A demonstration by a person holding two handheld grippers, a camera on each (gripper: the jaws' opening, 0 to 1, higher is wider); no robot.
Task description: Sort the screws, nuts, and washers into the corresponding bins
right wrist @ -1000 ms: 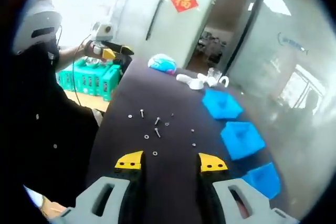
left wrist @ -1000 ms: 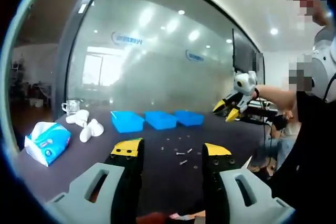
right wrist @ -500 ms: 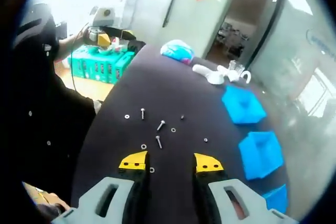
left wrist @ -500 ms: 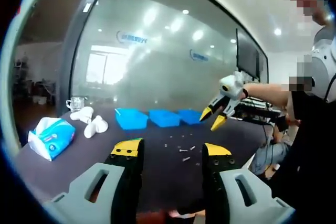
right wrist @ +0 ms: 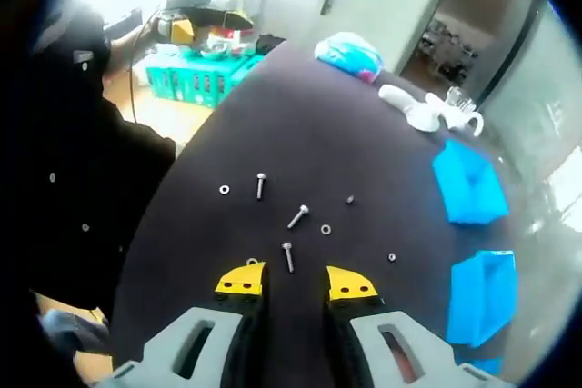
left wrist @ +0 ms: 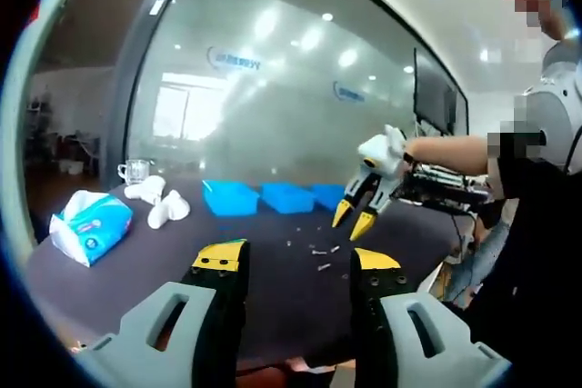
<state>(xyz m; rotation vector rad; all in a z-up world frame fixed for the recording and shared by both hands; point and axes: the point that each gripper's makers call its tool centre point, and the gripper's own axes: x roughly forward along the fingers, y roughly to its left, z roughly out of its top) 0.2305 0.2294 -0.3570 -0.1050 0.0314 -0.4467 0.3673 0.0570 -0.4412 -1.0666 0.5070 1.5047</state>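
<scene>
A dark bench [right wrist: 309, 134] carries everything. In the right gripper view, the right gripper [right wrist: 288, 280] is held just above the near part of the bench, its yellow-tipped fingers [right wrist: 242, 279] a little apart with nothing between them. Just beyond the tips a screw [right wrist: 287, 255] is seen, and a washer [right wrist: 252, 262] lies beside the left fingertip. Farther on, two more screws [right wrist: 297, 216] and a few small washers or nuts are scattered near the middle of the bench; three screws are counted, the small pieces cannot be told apart. Two blue bins [right wrist: 466, 183] are seen along the right edge. At the far end lie white objects [right wrist: 411, 107] and a tissue pack [right wrist: 349, 54]. In the left gripper view, the left gripper [left wrist: 297, 262] is held open and empty, three blue bins [left wrist: 229, 196] are counted, and behind the bench stands a frosted glass wall [left wrist: 273, 106].
</scene>
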